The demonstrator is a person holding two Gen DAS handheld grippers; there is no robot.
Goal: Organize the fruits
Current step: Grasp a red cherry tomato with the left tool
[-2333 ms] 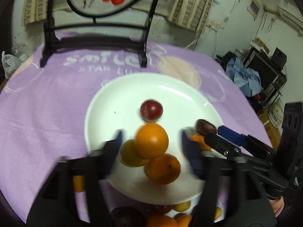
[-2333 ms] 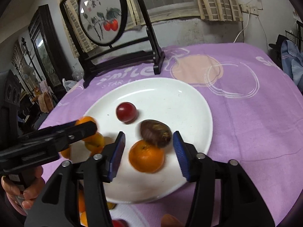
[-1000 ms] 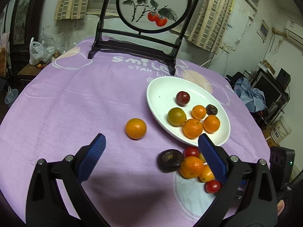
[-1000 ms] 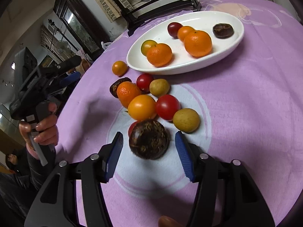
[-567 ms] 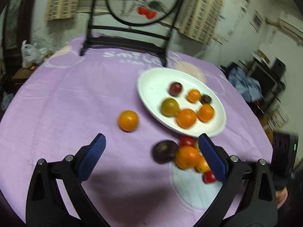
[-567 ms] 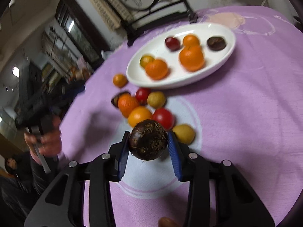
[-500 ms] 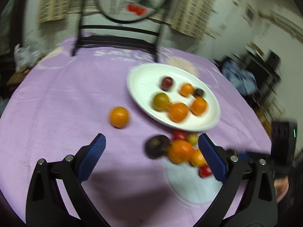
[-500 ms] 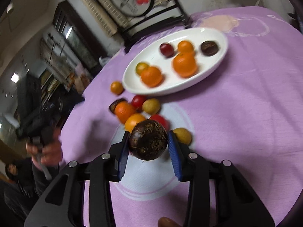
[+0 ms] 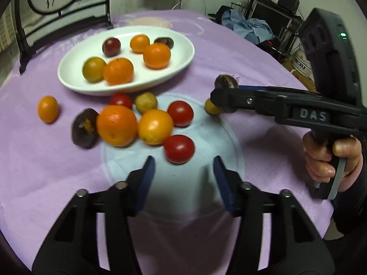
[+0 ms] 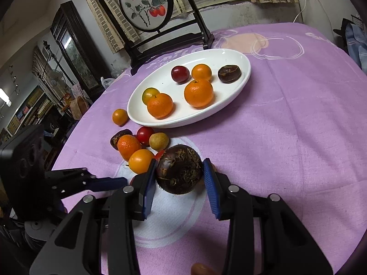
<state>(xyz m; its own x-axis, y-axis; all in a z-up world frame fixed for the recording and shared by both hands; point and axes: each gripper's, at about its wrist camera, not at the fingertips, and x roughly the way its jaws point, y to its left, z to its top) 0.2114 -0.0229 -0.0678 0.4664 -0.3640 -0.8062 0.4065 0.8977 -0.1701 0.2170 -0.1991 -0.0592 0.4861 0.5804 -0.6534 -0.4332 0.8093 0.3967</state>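
My right gripper point(image 10: 180, 176) is shut on a dark brown round fruit point(image 10: 179, 169) and holds it above the purple cloth; the fruit also shows in the left wrist view point(image 9: 226, 82). My left gripper point(image 9: 182, 171) is open and empty, just short of a red tomato point(image 9: 179, 149). A white oval plate point(image 10: 238, 92) holds several fruits: oranges, a red plum and a dark fruit. A loose pile of oranges, tomatoes and small yellow fruits point(image 9: 135, 123) lies in front of the plate. One small orange point(image 9: 47, 109) sits apart to the left.
A black stand with a round painted panel point(image 10: 146, 4) stands behind the plate. The round table has a purple cloth point(image 10: 298, 126). Furniture and clutter surround the table's edges.
My right gripper has shut on the dark fruit and lifted it. My left gripper has narrowed and moved in close to the loose fruit pile.
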